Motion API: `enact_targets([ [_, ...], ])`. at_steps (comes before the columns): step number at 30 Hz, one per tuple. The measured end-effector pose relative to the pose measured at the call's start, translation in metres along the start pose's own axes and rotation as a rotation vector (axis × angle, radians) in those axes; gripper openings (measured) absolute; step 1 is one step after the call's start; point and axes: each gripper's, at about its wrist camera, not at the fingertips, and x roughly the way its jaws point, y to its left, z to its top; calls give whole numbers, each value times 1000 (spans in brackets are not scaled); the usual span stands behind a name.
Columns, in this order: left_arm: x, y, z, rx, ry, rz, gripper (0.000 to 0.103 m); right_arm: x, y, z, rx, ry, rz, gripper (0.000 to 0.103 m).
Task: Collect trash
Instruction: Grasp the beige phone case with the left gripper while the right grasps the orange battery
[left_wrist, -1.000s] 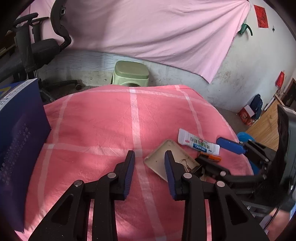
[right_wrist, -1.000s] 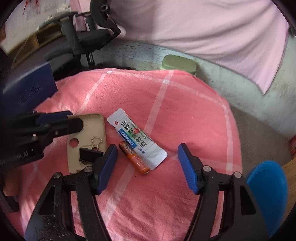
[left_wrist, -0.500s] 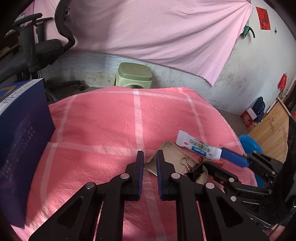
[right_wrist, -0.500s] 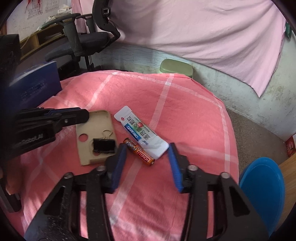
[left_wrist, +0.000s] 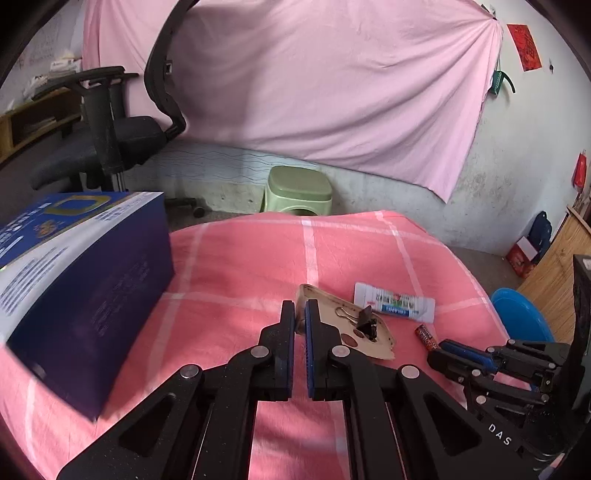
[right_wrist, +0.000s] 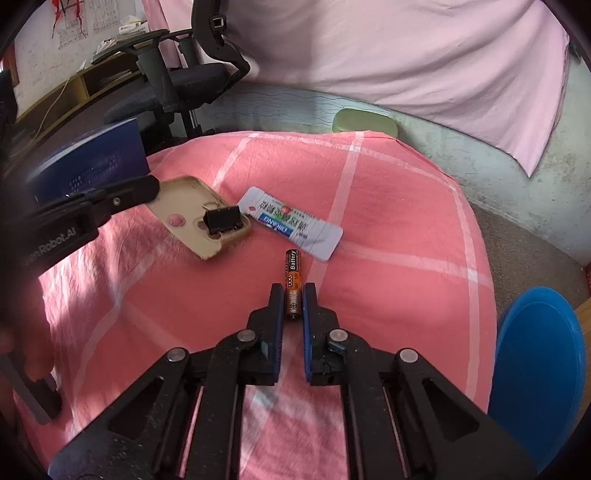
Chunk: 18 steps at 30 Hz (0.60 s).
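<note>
Battery (right_wrist: 292, 286) sits low-centre of the right wrist frame, clamped between the right tool (right_wrist: 293, 297). Left tool (left_wrist: 300, 314), upper left there, grips the beige phone case (right_wrist: 192, 218) by its edge.

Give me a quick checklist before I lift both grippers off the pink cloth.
1. Right gripper shut on battery: ok.
2. Left gripper shut on phone case edge: ok.
3. Binder clip lies on the case and could slide off: not ok.
4. Toothpaste tube clear of both grippers: ok.
5. Blue bin within view beside the table: ok.
6. Bin's inside visible: cannot tell.
</note>
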Motion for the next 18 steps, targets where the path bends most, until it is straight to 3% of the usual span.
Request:
enact_targets([
  [3, -4, 3, -9, -24, 38, -18, 3, -5, 0, -3, 15, -10, 0, 25],
  [9, -22, 5, -37, 56, 77, -30, 2, -13, 3, -7, 23, -31, -15, 25],
  [14, -27, 13, -40, 20, 97, -81, 2, -22, 11, -16, 14, -41, -24, 25],
  [18, -30, 7, -43, 67, 118, -114, 2, -28, 12, -24, 46, -56, -15, 25],
])
